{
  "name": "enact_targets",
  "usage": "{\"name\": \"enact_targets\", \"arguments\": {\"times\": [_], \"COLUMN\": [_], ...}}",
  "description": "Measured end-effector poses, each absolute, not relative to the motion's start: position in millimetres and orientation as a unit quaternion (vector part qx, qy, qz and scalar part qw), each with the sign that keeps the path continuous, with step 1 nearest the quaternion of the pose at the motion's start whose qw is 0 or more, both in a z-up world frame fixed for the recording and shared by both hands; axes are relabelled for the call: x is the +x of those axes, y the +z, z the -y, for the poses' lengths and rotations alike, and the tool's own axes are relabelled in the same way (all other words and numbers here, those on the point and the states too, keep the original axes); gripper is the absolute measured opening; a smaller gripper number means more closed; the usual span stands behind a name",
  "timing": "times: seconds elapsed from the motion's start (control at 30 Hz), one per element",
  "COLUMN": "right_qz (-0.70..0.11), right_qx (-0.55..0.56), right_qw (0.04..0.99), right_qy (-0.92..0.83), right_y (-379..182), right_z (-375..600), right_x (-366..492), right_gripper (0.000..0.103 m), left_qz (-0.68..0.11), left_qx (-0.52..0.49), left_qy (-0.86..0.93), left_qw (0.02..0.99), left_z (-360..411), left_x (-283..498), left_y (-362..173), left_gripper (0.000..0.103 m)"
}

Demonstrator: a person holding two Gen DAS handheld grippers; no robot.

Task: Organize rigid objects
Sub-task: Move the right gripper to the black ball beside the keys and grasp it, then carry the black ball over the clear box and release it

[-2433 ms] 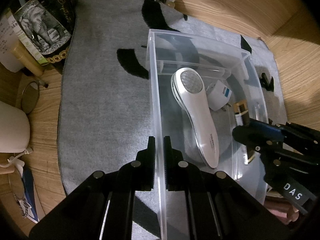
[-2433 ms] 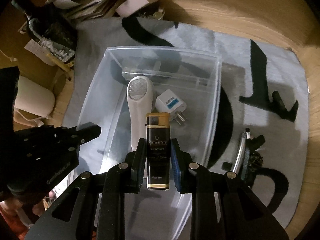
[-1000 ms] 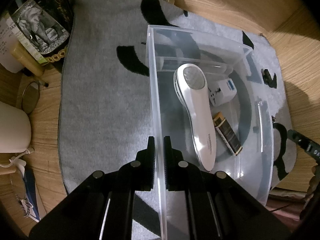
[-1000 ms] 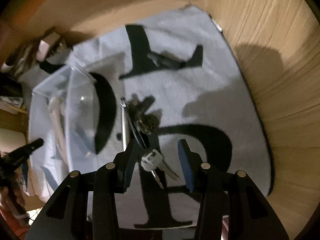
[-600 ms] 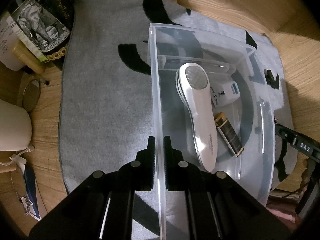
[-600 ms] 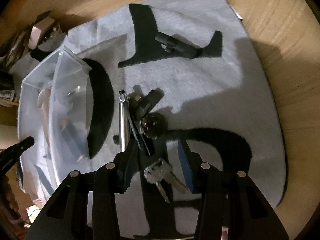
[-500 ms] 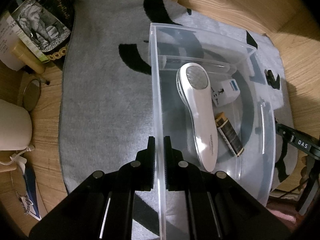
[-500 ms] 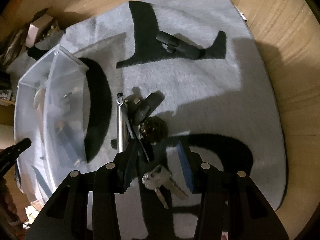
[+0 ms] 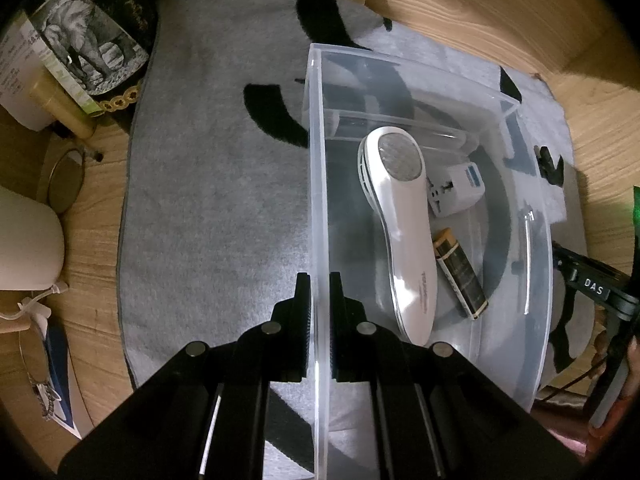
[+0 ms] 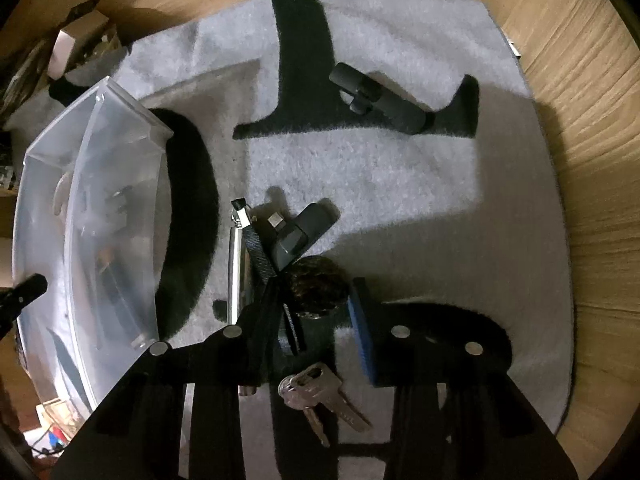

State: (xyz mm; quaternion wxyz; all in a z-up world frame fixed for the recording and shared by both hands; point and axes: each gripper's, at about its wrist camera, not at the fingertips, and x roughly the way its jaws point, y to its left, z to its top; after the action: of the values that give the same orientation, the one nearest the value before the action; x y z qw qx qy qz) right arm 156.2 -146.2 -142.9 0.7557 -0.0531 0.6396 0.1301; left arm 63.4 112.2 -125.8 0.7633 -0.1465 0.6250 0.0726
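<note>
The right gripper (image 10: 316, 320) hangs wide open over the bunch of keys (image 10: 320, 396) on the grey rug (image 10: 400, 184). The keys lie low in the right wrist view, between and just behind the fingertips, with their blades running toward the lower right. The dark fob (image 10: 316, 284) sits in the gap. The left gripper (image 9: 319, 312) is clamped on the near wall of the clear bin (image 9: 318, 200), so the right is nearer. The bin holds a white shaver (image 9: 400, 220), a plug adapter (image 9: 456, 190) and a lighter (image 9: 460, 272).
</note>
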Motion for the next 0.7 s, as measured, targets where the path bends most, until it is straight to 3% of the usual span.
{"name": "enact_targets", "arguments": {"times": [0.7], "right_qz": [-0.573], "right_qx": [-0.011], "right_qw": [0.807], "right_qy": [0.141], "right_y": [-48.9], "right_z": [163.3], "right_x": [131.2], "right_gripper": [0.031], "left_qz": [-0.617], "left_qx": [-0.144], "left_qy": [0.062], "left_qw": [0.771], "left_z": [-112.9], "left_x": [57.2], "left_y": [-119.9], "left_gripper": [0.006]}}
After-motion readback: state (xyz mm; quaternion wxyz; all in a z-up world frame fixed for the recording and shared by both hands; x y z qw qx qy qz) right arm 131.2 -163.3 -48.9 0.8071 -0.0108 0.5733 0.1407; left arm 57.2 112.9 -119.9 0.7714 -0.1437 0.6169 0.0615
